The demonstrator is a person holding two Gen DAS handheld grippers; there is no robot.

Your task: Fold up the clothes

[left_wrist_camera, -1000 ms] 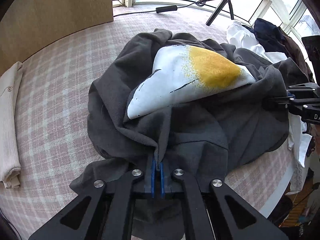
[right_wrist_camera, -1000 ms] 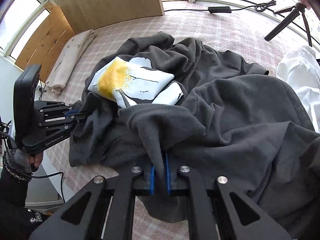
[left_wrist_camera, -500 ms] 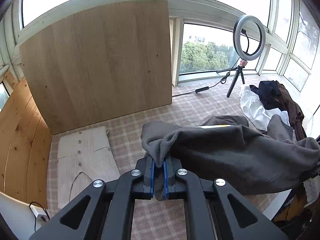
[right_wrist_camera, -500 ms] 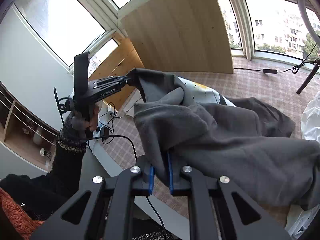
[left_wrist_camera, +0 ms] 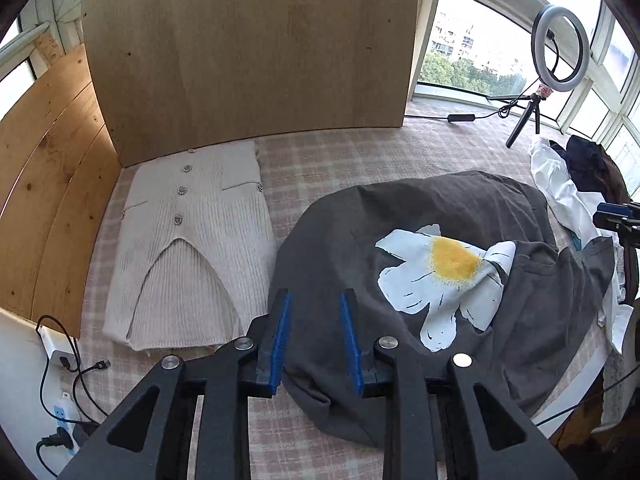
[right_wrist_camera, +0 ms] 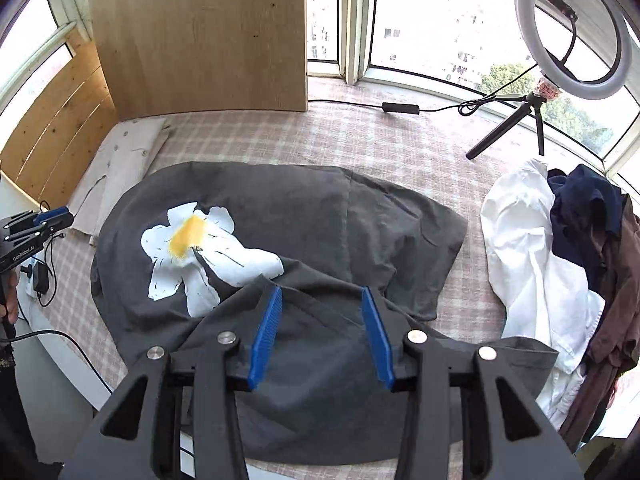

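A dark grey sweatshirt (left_wrist_camera: pixel 460 208) with a white and yellow flower print (left_wrist_camera: pixel 444 276) lies spread and rumpled on the checked table; it also shows in the right wrist view (right_wrist_camera: pixel 320 208). My left gripper (left_wrist_camera: pixel 315 300) is open and empty above its near left edge. My right gripper (right_wrist_camera: pixel 320 300) is open and empty above its near hem. The left gripper shows at the left edge of the right wrist view (right_wrist_camera: pixel 36 224). The right gripper shows at the right edge of the left wrist view (left_wrist_camera: pixel 618 216).
A folded cream knitted cardigan (left_wrist_camera: pixel 188 248) lies left of the sweatshirt. A pile of white, navy and brown clothes (right_wrist_camera: pixel 560 264) lies at the right. A ring light on a tripod (right_wrist_camera: pixel 568 36) and a wooden board (left_wrist_camera: pixel 248 48) stand at the back. Cables (left_wrist_camera: pixel 72 368) hang off the near left edge.
Both grippers held the sweatshirt up in the air half a second ago. It now lies spread on the table, print up, and both grippers have let go and opened.
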